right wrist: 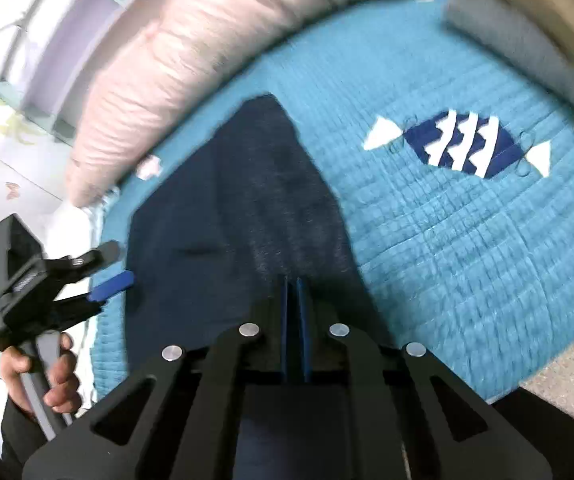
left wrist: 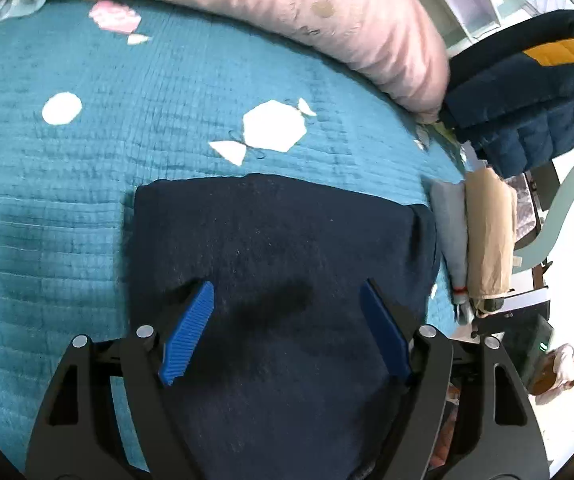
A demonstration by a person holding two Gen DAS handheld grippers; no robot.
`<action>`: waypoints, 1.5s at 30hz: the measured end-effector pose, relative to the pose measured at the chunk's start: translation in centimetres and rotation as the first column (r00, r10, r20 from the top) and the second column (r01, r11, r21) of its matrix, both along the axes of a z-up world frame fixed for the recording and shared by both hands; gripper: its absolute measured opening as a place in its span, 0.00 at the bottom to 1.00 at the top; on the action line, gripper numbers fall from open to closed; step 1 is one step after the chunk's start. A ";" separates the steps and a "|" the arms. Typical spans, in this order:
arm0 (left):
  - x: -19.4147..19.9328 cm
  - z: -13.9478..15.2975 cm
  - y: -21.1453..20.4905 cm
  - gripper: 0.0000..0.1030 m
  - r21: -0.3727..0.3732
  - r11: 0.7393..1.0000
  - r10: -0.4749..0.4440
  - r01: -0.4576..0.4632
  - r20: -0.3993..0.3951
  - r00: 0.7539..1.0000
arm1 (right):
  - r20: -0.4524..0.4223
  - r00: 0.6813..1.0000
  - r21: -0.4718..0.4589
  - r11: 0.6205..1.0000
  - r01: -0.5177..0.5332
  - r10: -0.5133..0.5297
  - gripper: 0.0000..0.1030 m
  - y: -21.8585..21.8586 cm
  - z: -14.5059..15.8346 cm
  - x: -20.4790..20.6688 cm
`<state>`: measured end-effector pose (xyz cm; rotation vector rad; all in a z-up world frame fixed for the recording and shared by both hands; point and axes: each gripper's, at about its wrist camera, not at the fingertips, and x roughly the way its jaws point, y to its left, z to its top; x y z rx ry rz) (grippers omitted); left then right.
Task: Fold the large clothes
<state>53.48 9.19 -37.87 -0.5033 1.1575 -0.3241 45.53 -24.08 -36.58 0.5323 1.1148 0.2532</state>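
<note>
A dark navy garment [left wrist: 279, 264] lies folded flat on a teal quilt [left wrist: 47, 184]. My left gripper [left wrist: 287, 320] is open above it, its blue pads [left wrist: 187, 332] spread wide and empty. In the right wrist view the same garment [right wrist: 215, 216] rises in a fold toward my right gripper [right wrist: 295, 300], whose blue pads are pressed together on the garment's edge, lifting it. The left gripper [right wrist: 107, 268] also shows there at the left, open, held by a hand, at the garment's left edge.
A long pink pillow [left wrist: 287, 12] runs along the quilt's far side. Folded grey [left wrist: 451, 232] and beige [left wrist: 487, 236] clothes lie at the quilt's right edge. A navy and yellow cushion [left wrist: 527, 92] sits beyond. The quilt has candy patches [right wrist: 463, 144].
</note>
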 end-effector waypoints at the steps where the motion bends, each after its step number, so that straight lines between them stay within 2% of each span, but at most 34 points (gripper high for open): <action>1: 0.2 0.1 -0.4 0.73 0.024 1.000 -0.012 0.012 0.007 1.000 | -0.046 0.999 -0.032 0.999 0.020 -0.022 0.00 -0.4 -1.3 0.3; 3: 0.7 0.0 -1.8 0.73 0.106 0.993 -0.057 0.055 0.013 0.998 | -0.090 0.996 -0.033 0.999 0.007 -0.010 0.00 -0.5 -3.2 0.6; 5: 1.1 -0.7 -2.8 0.71 0.176 0.982 -0.070 0.069 0.003 0.998 | -0.097 0.995 -0.032 0.999 0.014 -0.017 0.00 -0.6 -3.6 0.8; 7: 1.2 -1.5 -3.0 0.71 0.202 0.977 -0.070 0.070 -0.009 0.998 | -0.094 0.996 -0.072 0.997 -0.003 -0.004 0.00 0.0 -3.5 1.0; 9: 1.0 -1.4 -3.1 0.71 0.212 0.975 -0.070 0.069 -0.002 0.998 | -0.097 0.995 -0.069 0.998 -0.001 -0.006 0.00 0.2 -3.5 1.2; 13: -1.2 0.4 -2.3 0.74 0.174 0.982 -0.088 0.076 0.064 0.994 | -0.070 0.997 0.055 0.998 0.043 -0.039 0.06 -1.8 -2.4 0.0; 14: -2.3 0.9 -1.7 0.74 0.146 0.987 -0.083 0.071 0.073 0.994 | -0.057 0.997 0.076 0.996 0.051 -0.046 0.14 -2.2 -2.1 -0.5; 15: -3.2 1.3 -1.2 0.76 0.139 0.989 -0.067 0.056 0.078 0.995 | -0.038 0.997 0.102 0.993 0.066 -0.062 0.30 -2.8 -1.5 -1.4; 17: -5.2 1.6 -0.3 0.77 0.142 0.990 -0.030 0.019 0.076 0.997 | -0.017 0.995 0.132 0.987 0.095 -0.094 0.41 -3.8 -0.7 -2.9; 19: -7.0 1.3 0.4 0.77 0.132 0.991 -0.002 -0.005 0.055 0.998 | -0.004 0.995 0.142 0.985 0.102 -0.102 0.43 -4.4 -0.3 -4.0; 21: -8.6 0.5 0.7 0.77 0.136 0.990 0.022 -0.024 0.014 1.000 | -0.018 0.994 0.091 0.990 0.111 -0.110 0.43 -4.7 -0.3 -4.8; 25: -11.6 -1.6 0.4 0.78 0.156 0.987 0.040 -0.029 -0.067 0.997 | -0.066 0.990 0.087 0.988 0.128 -0.122 0.43 -5.1 -0.7 -6.1; 28: -13.0 -4.1 -0.1 0.80 0.137 0.990 0.051 -0.027 -0.174 0.983 | -0.116 0.986 0.091 0.987 0.133 -0.122 0.45 -5.7 -1.5 -7.3; 32: -14.3 -5.0 0.7 0.80 0.054 0.994 0.108 -0.099 -0.214 0.971 | -0.150 0.979 0.086 0.985 0.149 -0.135 0.46 -5.8 -1.9 -8.4; 38: -14.7 -4.8 0.2 0.80 0.071 0.994 0.099 -0.085 -0.212 0.972 | -0.165 0.981 0.121 0.985 0.127 -0.106 0.49 -5.2 -2.2 -8.8; 45: -14.4 -4.7 -0.1 0.80 0.072 0.994 0.091 -0.077 -0.218 0.972 | -0.215 0.974 0.115 0.988 0.101 -0.074 0.50 -4.1 -3.2 -9.3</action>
